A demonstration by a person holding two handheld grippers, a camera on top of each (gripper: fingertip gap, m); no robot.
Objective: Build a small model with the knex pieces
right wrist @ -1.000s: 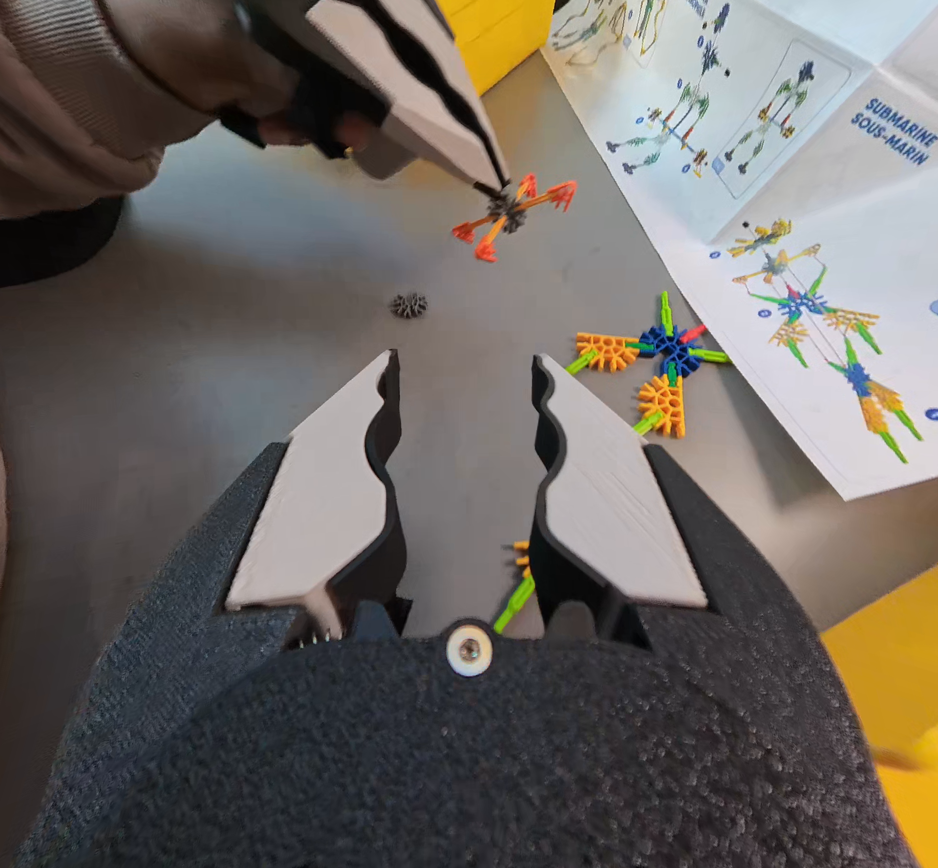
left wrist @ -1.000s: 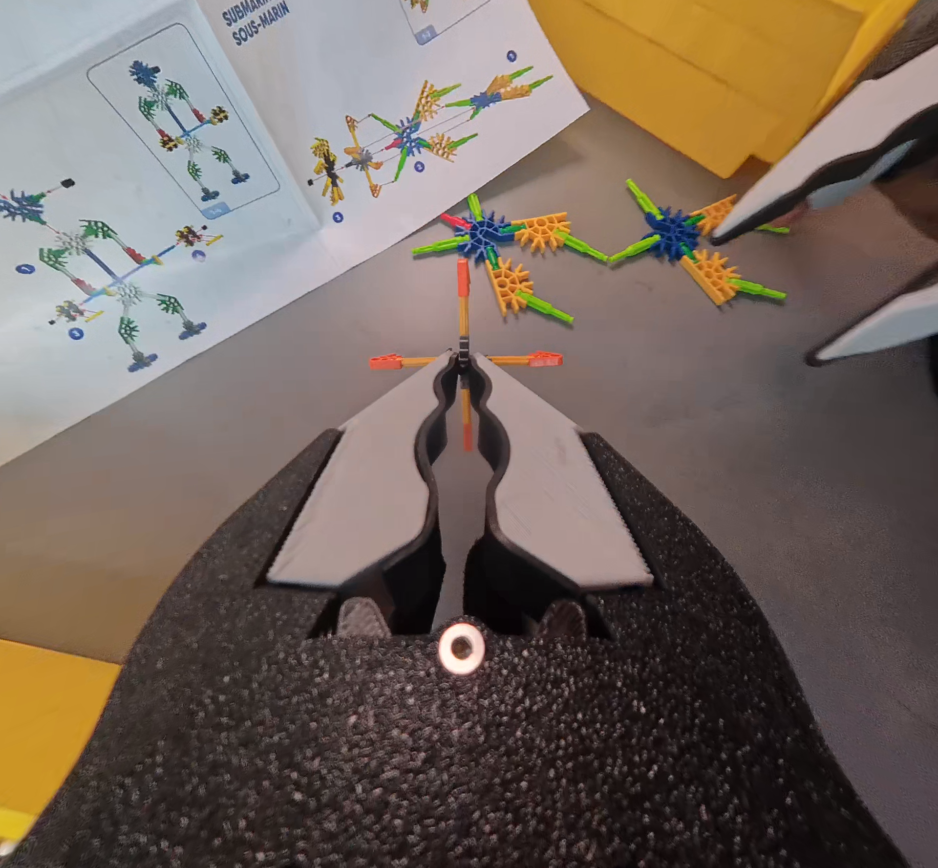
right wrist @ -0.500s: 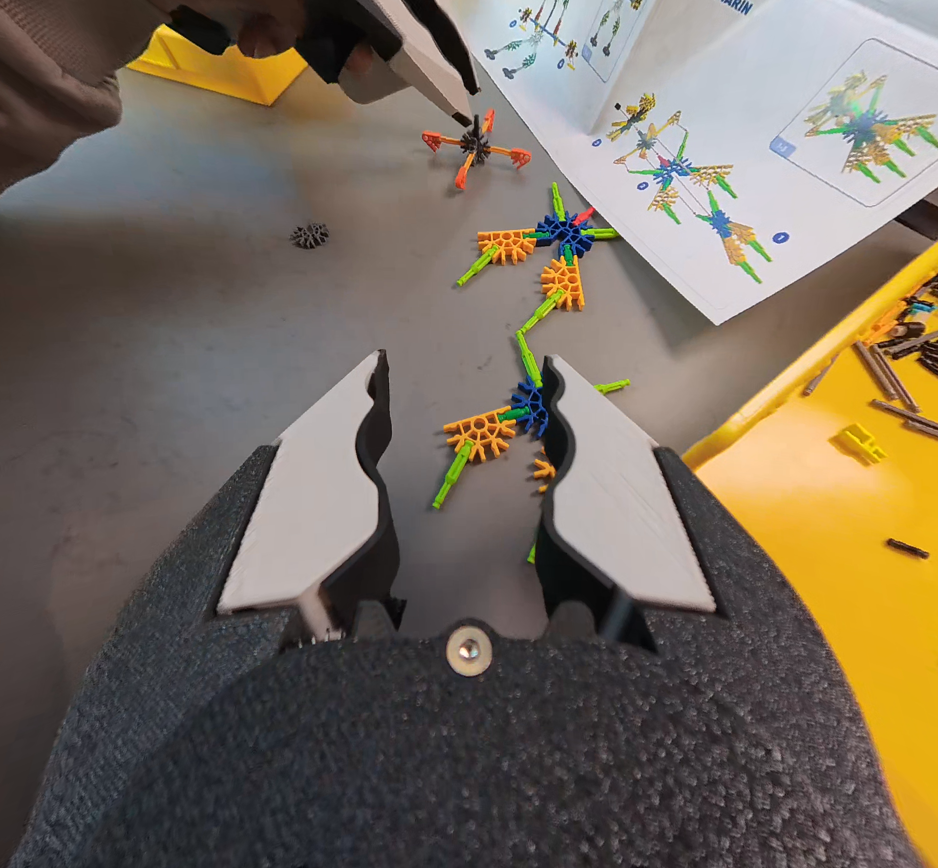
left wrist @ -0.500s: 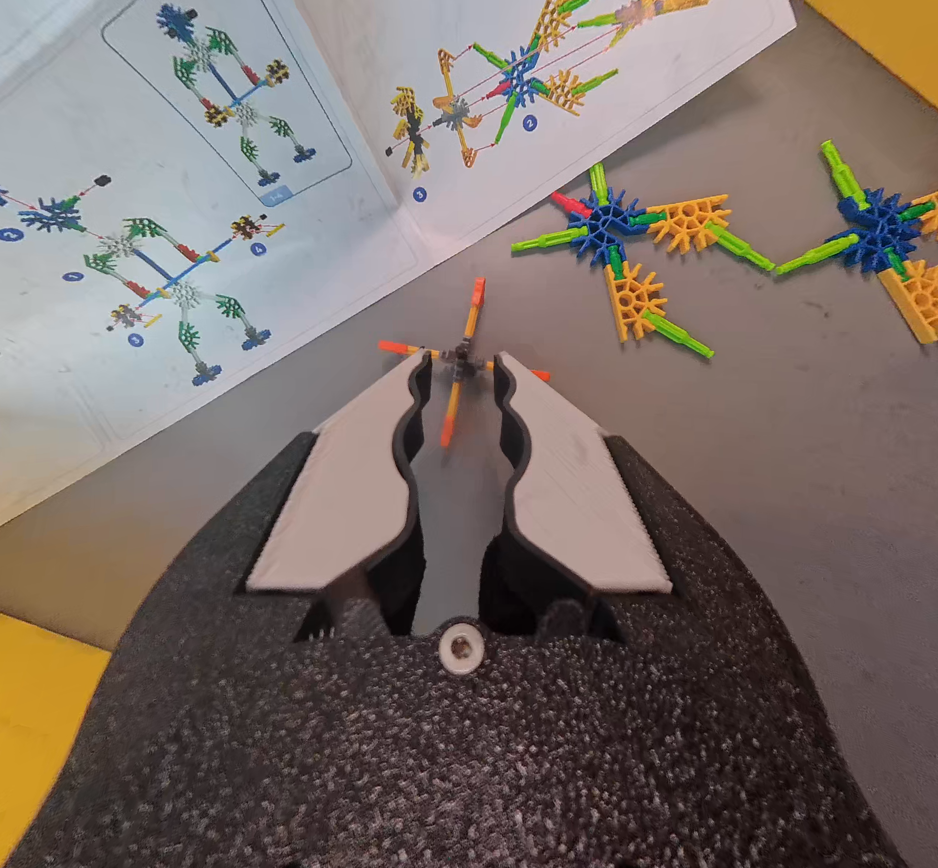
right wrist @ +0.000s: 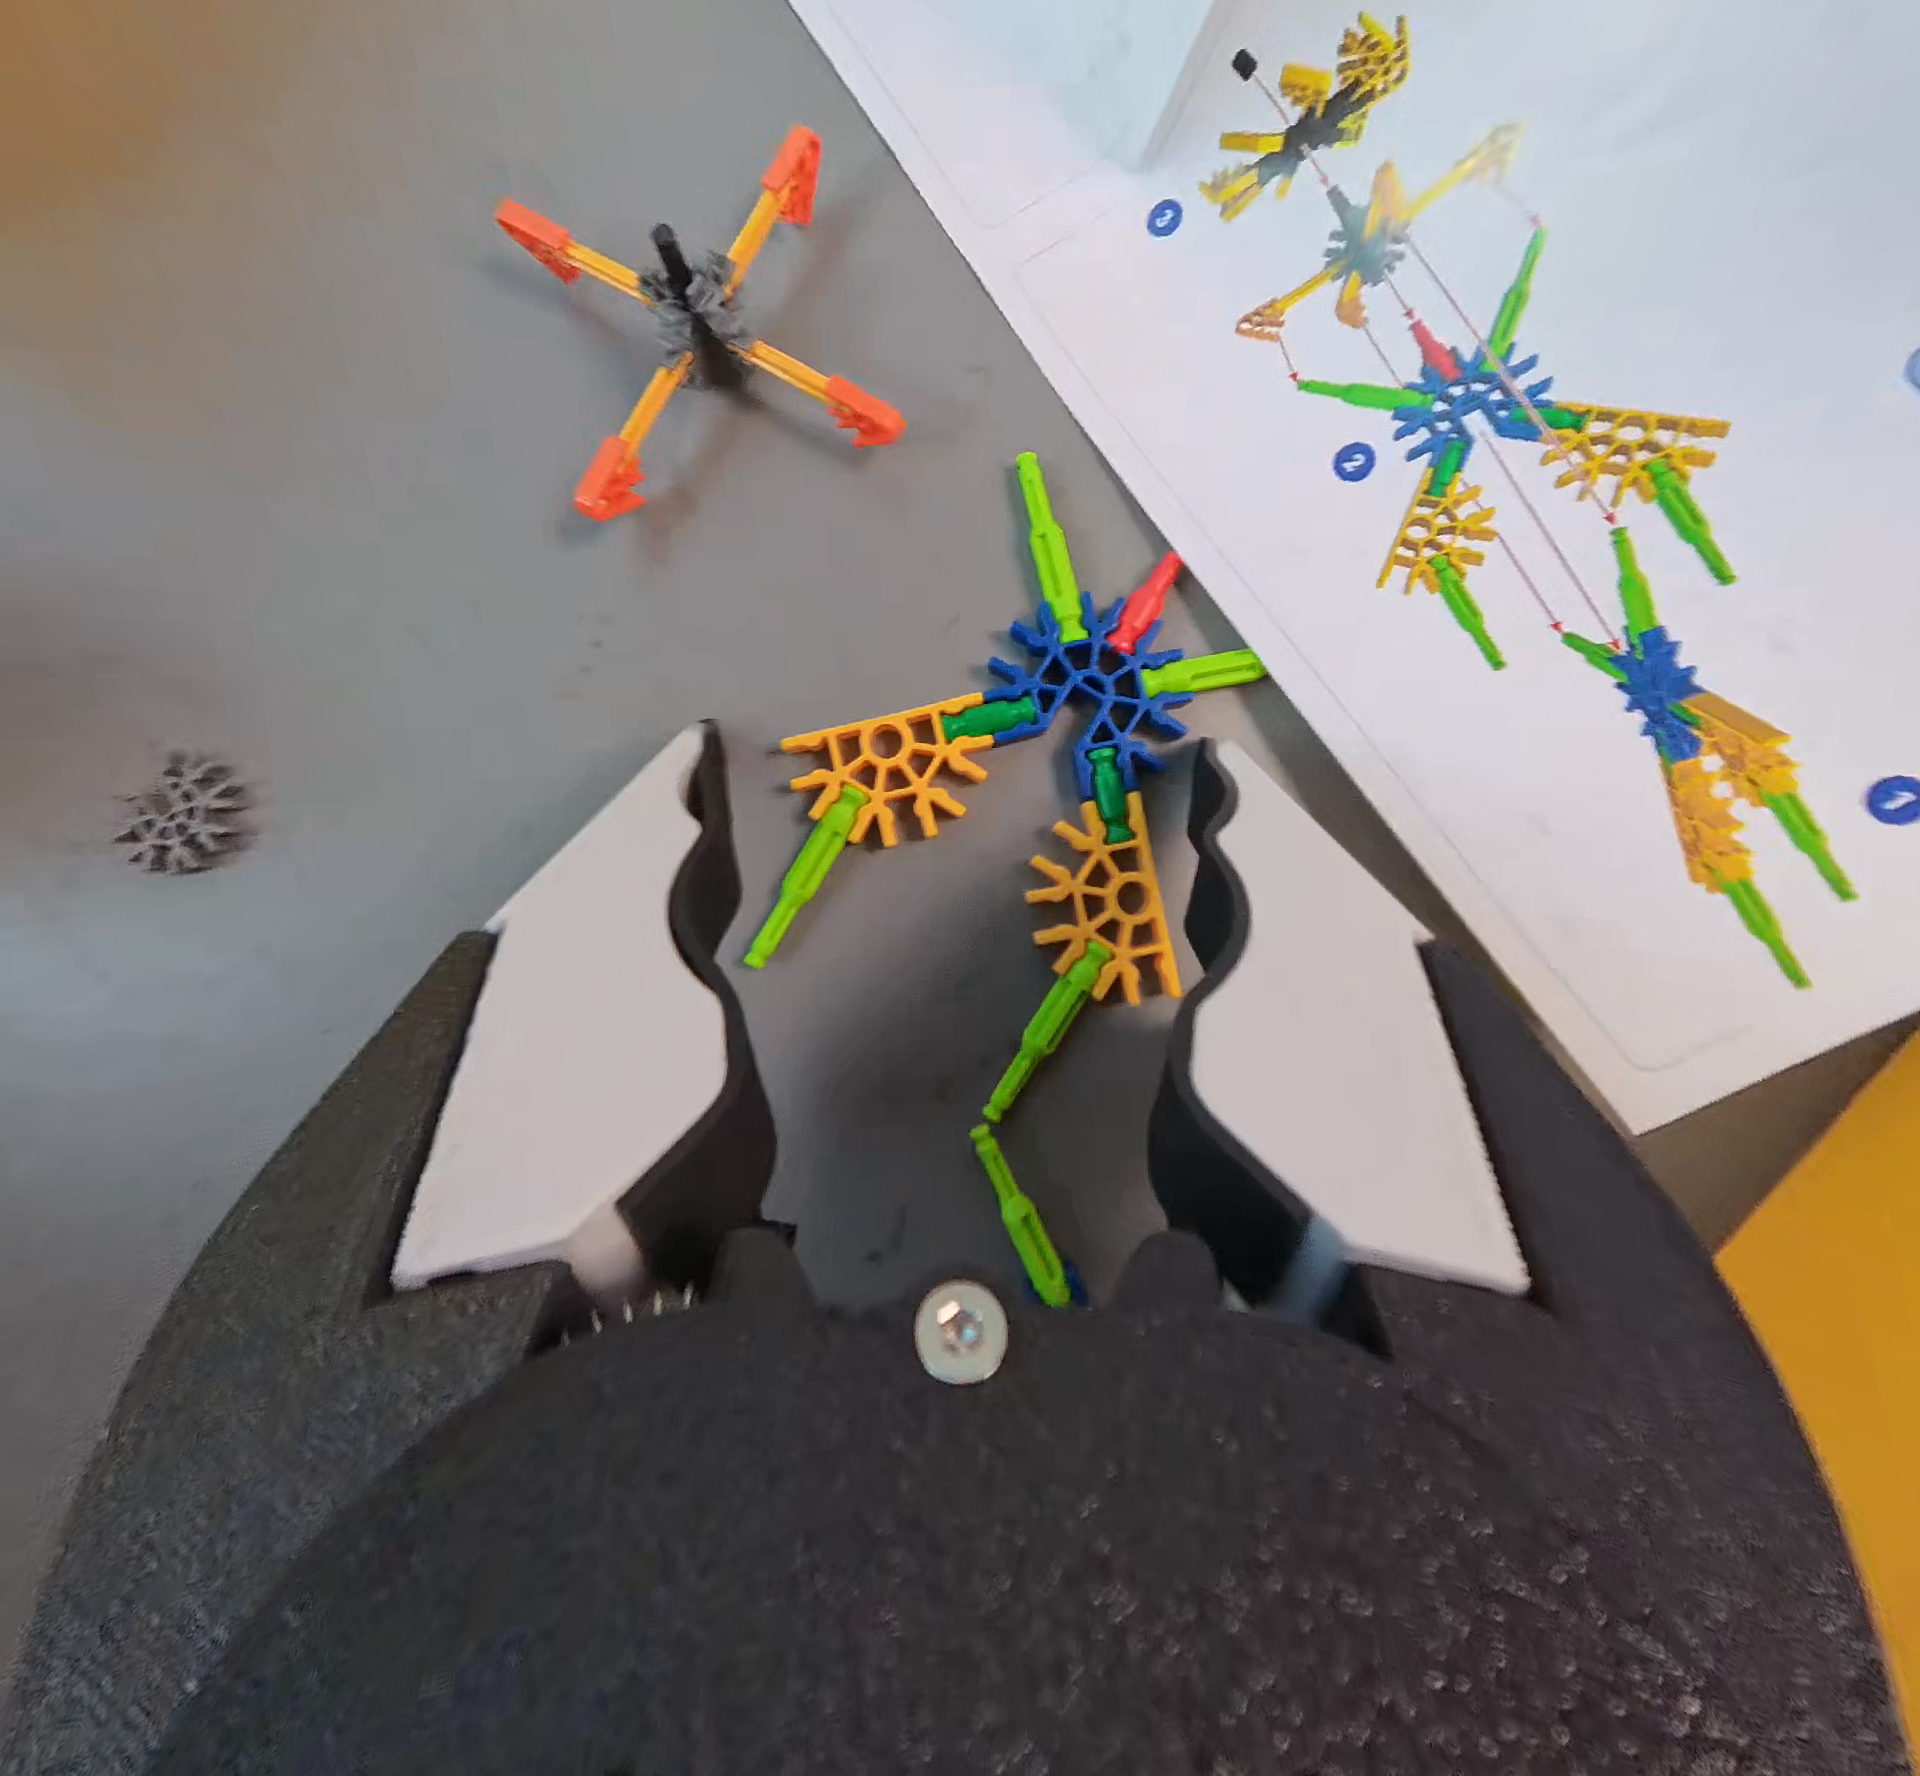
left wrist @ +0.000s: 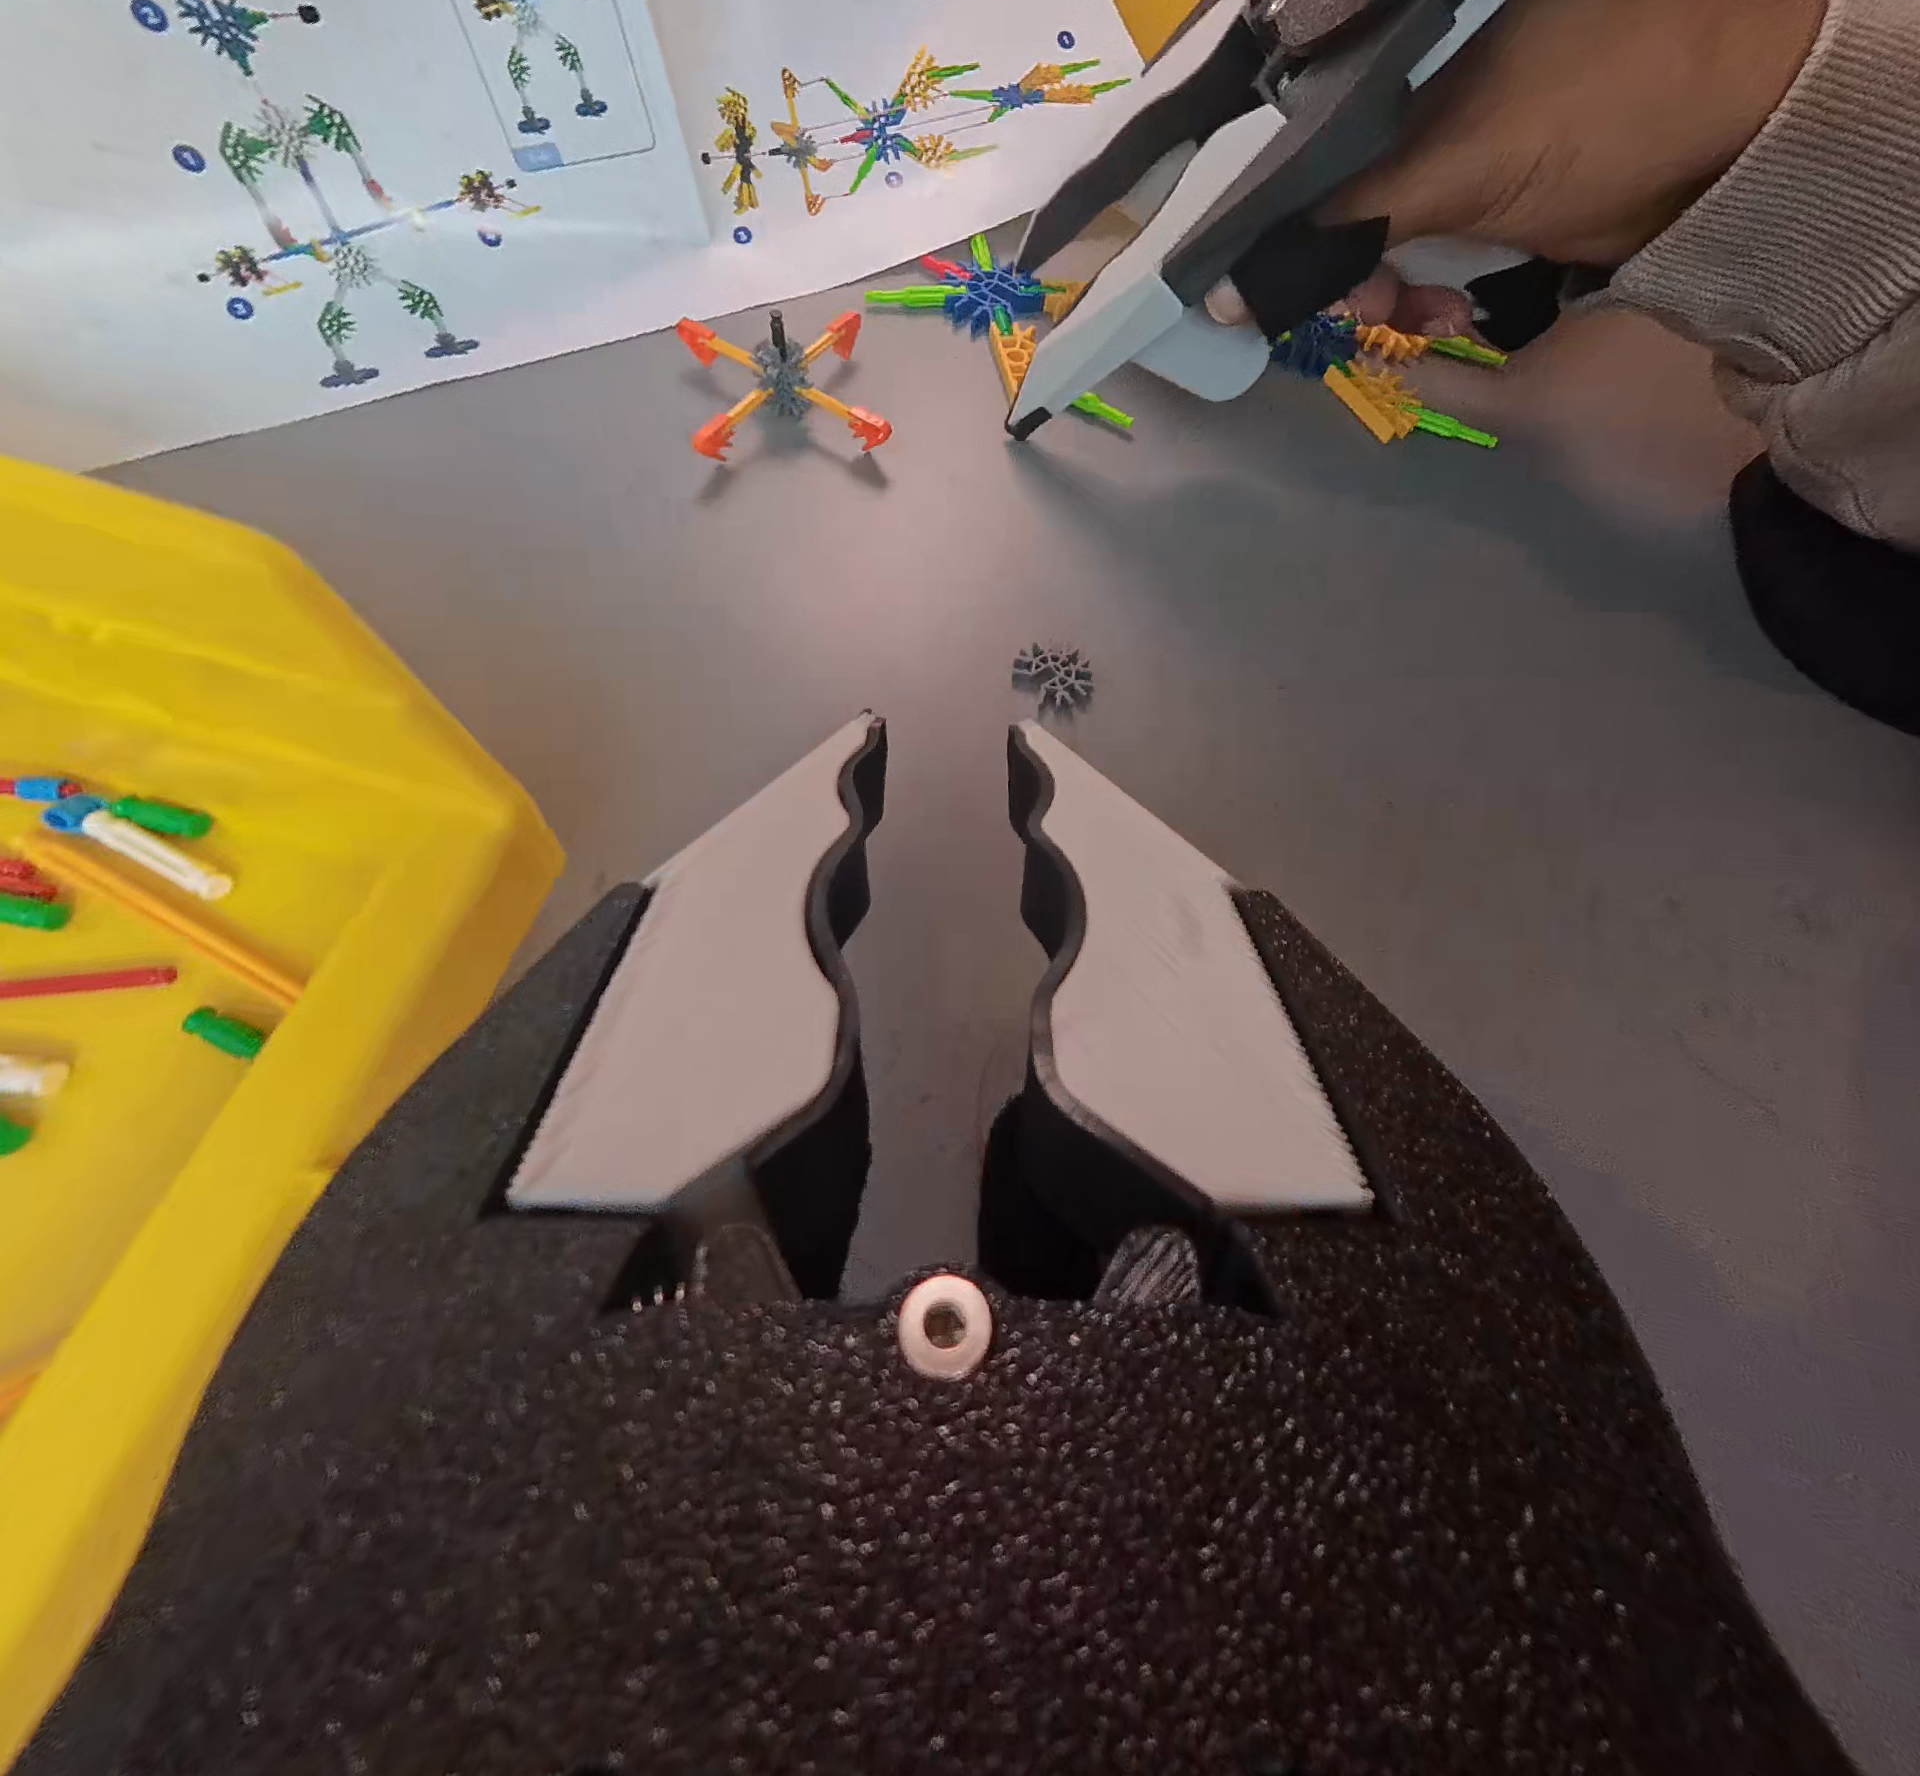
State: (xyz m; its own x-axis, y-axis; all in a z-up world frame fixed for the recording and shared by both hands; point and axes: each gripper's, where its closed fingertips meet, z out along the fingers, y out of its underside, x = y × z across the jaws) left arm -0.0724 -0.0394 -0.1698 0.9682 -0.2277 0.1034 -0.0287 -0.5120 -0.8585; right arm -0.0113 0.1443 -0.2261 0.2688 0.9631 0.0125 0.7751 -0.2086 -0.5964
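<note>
My left gripper is open and empty, low over the grey table, its right fingertip just short of a loose grey snowflake connector. An orange-tipped cross of yellow rods on a grey hub stands free farther ahead; it also shows in the right wrist view. My right gripper is open, its fingers either side of the blue star assembly with orange fan connectors and green rods. In the left wrist view the right gripper hangs over that assembly, held by a hand.
A white instruction sheet lies at the back, and shows at the right in the right wrist view. A yellow bin of loose rods sits at the left. A second blue-and-orange assembly lies under the hand. The grey connector lies left. The left tips stand about 8 cm off the loose grey snowflake connector. It is also in sight in the right wrist view.
My left gripper opened, let go of the orange cross and pulled back toward the yellow bin. My right gripper moved forward and down over the blue star assembly.
</note>
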